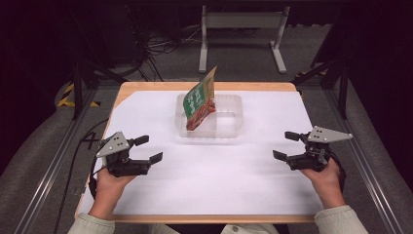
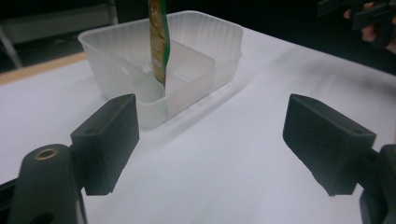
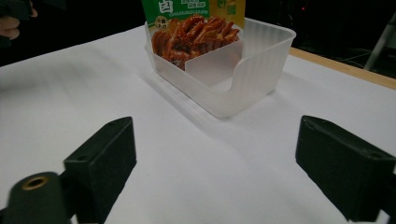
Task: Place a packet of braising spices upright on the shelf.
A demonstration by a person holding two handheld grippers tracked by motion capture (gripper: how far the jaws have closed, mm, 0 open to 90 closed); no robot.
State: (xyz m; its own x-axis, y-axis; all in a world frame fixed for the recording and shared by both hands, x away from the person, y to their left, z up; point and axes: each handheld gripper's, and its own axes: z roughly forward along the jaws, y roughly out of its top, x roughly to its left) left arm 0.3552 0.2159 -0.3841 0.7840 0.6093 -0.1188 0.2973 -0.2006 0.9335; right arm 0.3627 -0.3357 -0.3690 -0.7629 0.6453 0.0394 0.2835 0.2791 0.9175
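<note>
On the white-covered counter [image 1: 209, 180], a snack packet [image 1: 201, 100] stands nearly upright in the clear tray's [image 1: 234, 127] left compartment, long axis vertical. It lies ahead, between both hands, well apart; left gripper [image 1: 146, 149] and right gripper [image 1: 286, 146] are spread, empty, roughly equidistant.

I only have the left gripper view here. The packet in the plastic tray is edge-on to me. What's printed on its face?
Observer: The snack packet shows a green top with white lettering above a picture of reddish-brown food.
Operator: Is it lying flat in the tray?
Observer: No. In the high view it stands tilted in the left part of the clear tray, its top corner above the rim.
Operator: Right hand-held gripper holding anything?
Observer: No. The right hand-held gripper is open over white paper, apart from the tray.
</note>
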